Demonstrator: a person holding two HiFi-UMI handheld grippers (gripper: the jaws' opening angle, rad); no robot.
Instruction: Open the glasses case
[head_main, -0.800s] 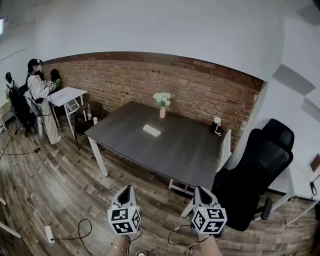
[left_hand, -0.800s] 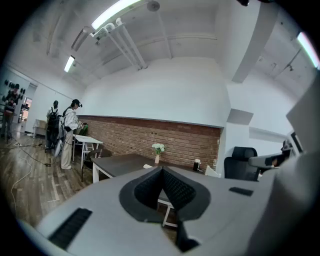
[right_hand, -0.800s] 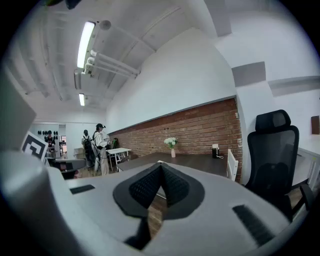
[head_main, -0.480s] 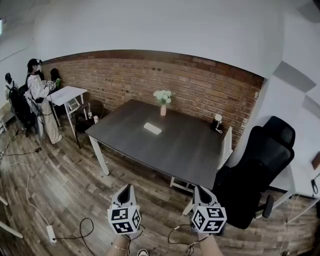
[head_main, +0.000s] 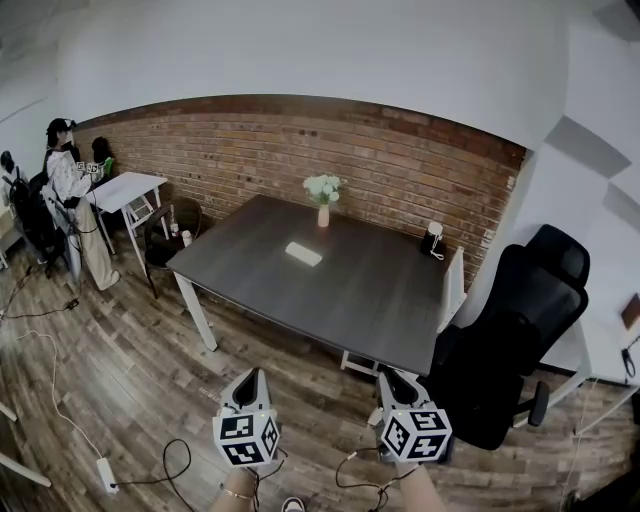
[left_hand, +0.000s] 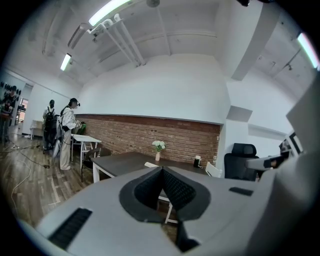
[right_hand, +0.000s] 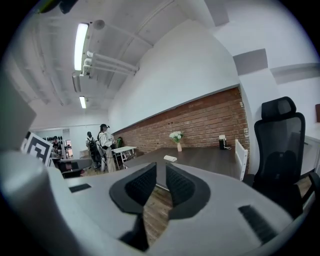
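Note:
The white glasses case (head_main: 303, 254) lies closed on the dark table (head_main: 350, 300), near its middle, and shows small in the right gripper view (right_hand: 170, 158). Both grippers hang over the wooden floor, well short of the table's near edge. My left gripper (head_main: 255, 376) has its jaws closed together with nothing in them (left_hand: 161, 169). My right gripper (head_main: 389, 376) keeps a narrow gap between its pads, also with nothing in it (right_hand: 161, 165). Both point toward the table, nearly level.
A vase of white flowers (head_main: 323, 196) and a small dark device (head_main: 431, 238) stand at the table's far side. A black office chair (head_main: 520, 320) sits to the right. People stand by a white table (head_main: 132, 188) at far left. Cables (head_main: 150, 468) trail on the floor.
The right gripper has drifted slightly to the left in the head view. The left gripper has hardly moved, and the table looks the same.

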